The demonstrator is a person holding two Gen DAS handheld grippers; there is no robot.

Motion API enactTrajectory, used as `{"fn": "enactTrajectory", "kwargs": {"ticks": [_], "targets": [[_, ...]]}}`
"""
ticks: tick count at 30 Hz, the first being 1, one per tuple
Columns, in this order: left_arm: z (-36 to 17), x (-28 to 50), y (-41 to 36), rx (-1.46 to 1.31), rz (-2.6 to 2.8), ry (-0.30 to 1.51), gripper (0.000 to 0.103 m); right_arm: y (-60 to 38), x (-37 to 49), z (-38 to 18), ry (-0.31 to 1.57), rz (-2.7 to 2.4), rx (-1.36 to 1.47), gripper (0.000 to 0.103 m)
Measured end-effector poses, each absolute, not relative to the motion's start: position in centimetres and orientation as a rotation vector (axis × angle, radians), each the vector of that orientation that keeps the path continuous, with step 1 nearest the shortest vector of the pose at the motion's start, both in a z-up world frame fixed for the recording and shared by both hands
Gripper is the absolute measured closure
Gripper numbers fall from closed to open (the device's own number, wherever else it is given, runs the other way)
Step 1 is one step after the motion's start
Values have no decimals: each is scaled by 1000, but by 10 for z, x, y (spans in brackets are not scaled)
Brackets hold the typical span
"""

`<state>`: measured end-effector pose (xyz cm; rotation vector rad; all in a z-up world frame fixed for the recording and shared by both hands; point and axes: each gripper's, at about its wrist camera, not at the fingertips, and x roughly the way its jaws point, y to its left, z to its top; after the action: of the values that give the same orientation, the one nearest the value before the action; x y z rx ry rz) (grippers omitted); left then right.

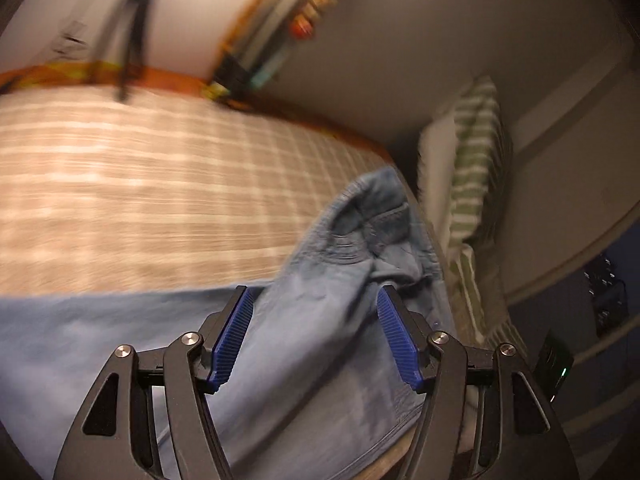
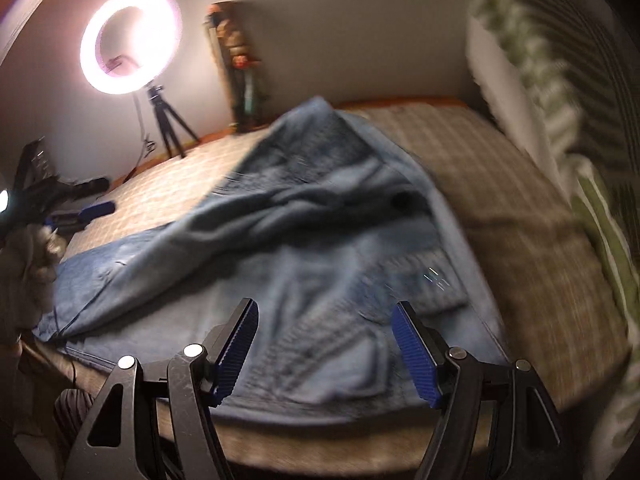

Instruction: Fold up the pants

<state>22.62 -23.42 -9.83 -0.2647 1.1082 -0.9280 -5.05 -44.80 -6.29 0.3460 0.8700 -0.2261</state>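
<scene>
the blue pants lie rumpled on the checked bed along its near edge, one part thrown back over the rest in a loose heap (no clean crease shows anywhere), so the fold looks barely begun and the smoothing and the neat folds are all left. the left gripper and the right gripper both hang over the cloth with jaws spread wide, pinching nothing, while a ring light glows at the bed's far left corner.

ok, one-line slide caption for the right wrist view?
Open right gripper above rumpled blue pants on a checked bedspread, ring light behind.
</scene>
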Motion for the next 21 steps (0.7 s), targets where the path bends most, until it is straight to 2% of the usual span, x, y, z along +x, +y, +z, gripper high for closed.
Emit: {"fn": "enactTrajectory", "kwargs": {"ticks": [8, 16, 19, 20, 21], "targets": [[-130, 261, -316, -166, -917, 1198, 34, -482, -69, -79, 869, -229, 407, 31], [-159, 271, -343, -148, -897, 1291, 34, -506, -67, -94, 874, -233, 447, 31], [-162, 266, -346, -122, -881, 1277, 40, -513, -68, -99, 874, -237, 476, 31], [-162, 265, -347, -121, -877, 1270, 45, -514, -68, -100, 873, -237, 479, 31], [-162, 264, -347, -119, -876, 1267, 59, -514, -68, -101, 872, -235, 481, 31]]}}
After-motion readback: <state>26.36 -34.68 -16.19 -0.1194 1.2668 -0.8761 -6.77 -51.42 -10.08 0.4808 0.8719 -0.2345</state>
